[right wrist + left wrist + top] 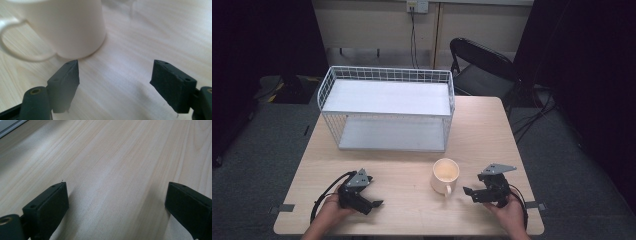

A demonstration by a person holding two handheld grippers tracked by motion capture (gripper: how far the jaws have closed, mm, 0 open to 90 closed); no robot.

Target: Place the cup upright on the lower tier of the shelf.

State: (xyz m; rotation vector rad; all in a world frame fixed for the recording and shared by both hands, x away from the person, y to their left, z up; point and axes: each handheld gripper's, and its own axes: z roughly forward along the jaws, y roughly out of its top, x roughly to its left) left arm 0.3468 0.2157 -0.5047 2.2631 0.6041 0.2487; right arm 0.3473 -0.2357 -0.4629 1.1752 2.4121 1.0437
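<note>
Right gripper view crops the mug point(67, 27) at its rim, just beyond released right tongs point(115, 75); left tongs point(115, 200) gape too.

Two black handheld grippers, left gripper point(371, 202) and right gripper point(469, 192), each topped by a grey three-cornered plate, trail black cables; jaw blocks show small screw holes.

Dim surroundings, soft blurry close-ups

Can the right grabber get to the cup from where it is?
Probably yes. The right gripper sits just beside the cup, jaws open, with bare table between them and nothing in the way.
</note>
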